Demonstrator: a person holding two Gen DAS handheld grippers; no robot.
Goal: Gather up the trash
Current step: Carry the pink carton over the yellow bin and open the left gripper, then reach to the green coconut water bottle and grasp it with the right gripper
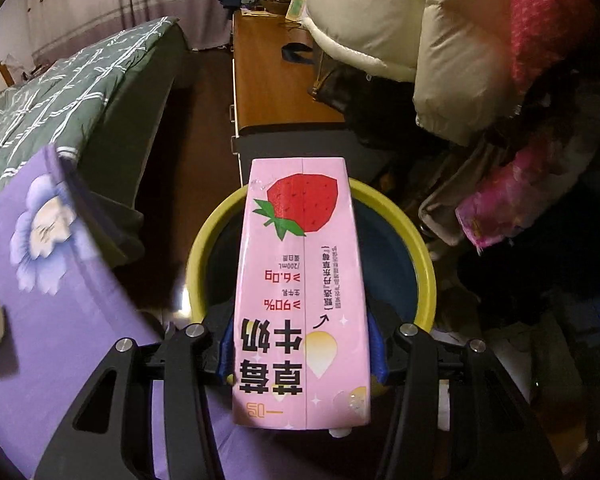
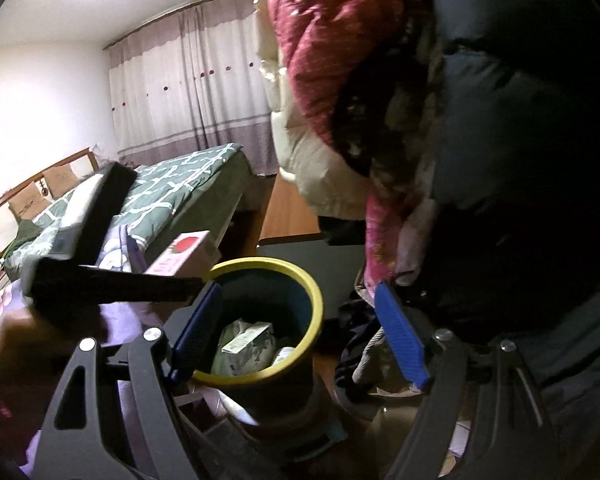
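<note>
Hovering left gripper [image 1: 302,354] over yellow-rimmed trash bin [image 1: 414,232], strawberry milk carton [image 1: 300,280] between blue pads; contact unclear, cannot tell if gripped. Right gripper [image 2: 300,328] wide, empty. Risk: long carton catches rim, tips outside onto purple floral bedding [image 1: 60,300].
</note>
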